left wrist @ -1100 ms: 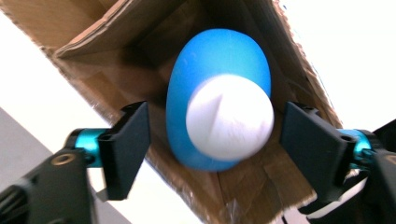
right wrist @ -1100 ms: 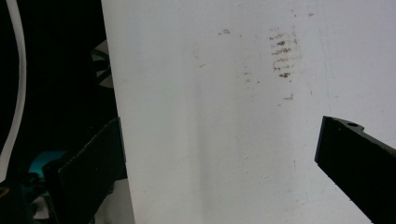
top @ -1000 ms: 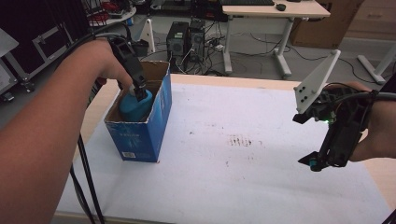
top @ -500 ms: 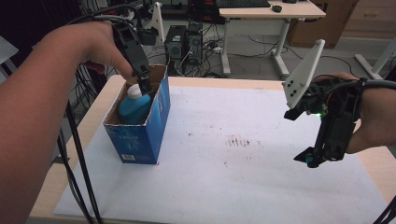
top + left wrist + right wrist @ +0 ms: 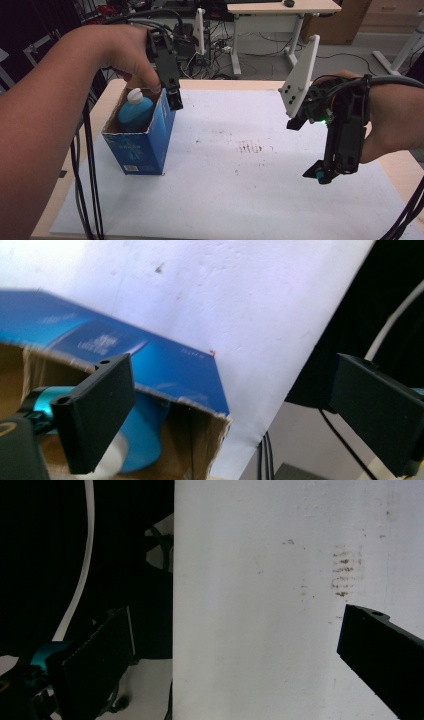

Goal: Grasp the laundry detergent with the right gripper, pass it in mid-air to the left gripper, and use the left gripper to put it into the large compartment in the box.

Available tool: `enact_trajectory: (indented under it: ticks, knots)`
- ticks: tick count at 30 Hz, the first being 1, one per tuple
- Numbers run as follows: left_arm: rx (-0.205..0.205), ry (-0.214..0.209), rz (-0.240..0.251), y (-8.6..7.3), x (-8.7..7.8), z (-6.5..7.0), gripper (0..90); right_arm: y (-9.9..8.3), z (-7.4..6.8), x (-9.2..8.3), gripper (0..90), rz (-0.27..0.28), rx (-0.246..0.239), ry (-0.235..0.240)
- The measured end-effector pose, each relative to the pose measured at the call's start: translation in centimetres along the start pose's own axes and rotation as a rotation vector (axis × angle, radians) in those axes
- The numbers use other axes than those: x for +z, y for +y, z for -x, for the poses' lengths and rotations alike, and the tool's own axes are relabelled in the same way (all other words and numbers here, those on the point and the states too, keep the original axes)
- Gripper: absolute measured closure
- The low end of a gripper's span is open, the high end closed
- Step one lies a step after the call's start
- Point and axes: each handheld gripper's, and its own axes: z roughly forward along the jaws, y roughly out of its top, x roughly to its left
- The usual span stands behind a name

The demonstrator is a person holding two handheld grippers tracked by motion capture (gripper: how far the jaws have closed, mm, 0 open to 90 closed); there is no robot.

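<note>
High view: left tool (image 5: 174, 100) above box (image 5: 145, 135) rim, bottle (image 5: 135, 107) inside box on worktop (image 5: 235, 190); right tool (image 5: 320, 172) hovers apart. Left gripper view: jaws wide apart, empty, over box (image 5: 150, 365), bottle (image 5: 145, 435). Right gripper view: jaws apart, empty, stain (image 5: 345, 570).

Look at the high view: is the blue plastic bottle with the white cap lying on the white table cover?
No, the blue plastic bottle stands inside the open blue cardboard box.

Left gripper (image 5: 172, 97) held high, jaws spread wide, pointing down, empty. Right gripper (image 5: 320, 175) raised at right side, tilted downward, jaws wide apart, empty.
</note>
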Motion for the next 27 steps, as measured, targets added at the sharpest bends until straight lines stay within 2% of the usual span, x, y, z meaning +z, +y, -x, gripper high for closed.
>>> enact_trajectory:
  ticks: [3, 4, 5, 7, 11, 14, 20, 22, 27]
  knots:
    - [0.018, -0.008, -0.008, 0.6, 0.3, 0.2, 1.9, 0.2, -0.1, 0.1, 0.7, -0.013, -0.002, 0.009]
    - [0.044, -0.012, -0.022, 1.3, 0.6, 0.3, 1.9, 0.4, -0.2, 0.3, 0.7, -0.031, -0.006, 0.013]
    - [0.044, -0.012, -0.022, 1.3, 0.6, 0.3, 1.7, 0.4, -0.2, 0.3, 0.7, -0.031, -0.006, 0.013]
    - [0.080, -0.017, -0.034, 2.2, 1.1, 0.7, 1.7, 0.5, -0.3, 0.6, 0.7, -0.056, -0.008, 0.027]
    - [0.130, -0.019, -0.026, 3.0, 1.4, 1.0, 1.7, 0.7, -0.3, 1.2, 0.7, -0.078, -0.024, 0.039]
    - [0.169, -0.021, -0.027, 3.7, 1.7, 1.2, 1.7, 0.7, -0.3, 1.5, 0.7, -0.082, -0.018, 0.049]
    - [0.205, -0.017, -0.026, 4.4, 1.9, 1.1, 1.7, 0.6, -0.1, 2.0, 0.7, -0.097, -0.027, 0.055]
    - [0.205, -0.017, -0.026, 4.4, 1.9, 1.1, 1.7, 0.5, -0.1, 2.0, 0.7, -0.093, -0.011, 0.058]
    - [0.230, -0.018, -0.017, 5.0, 2.2, 1.0, 1.7, 0.3, 0.1, 2.5, 0.7, -0.095, -0.022, 0.064]
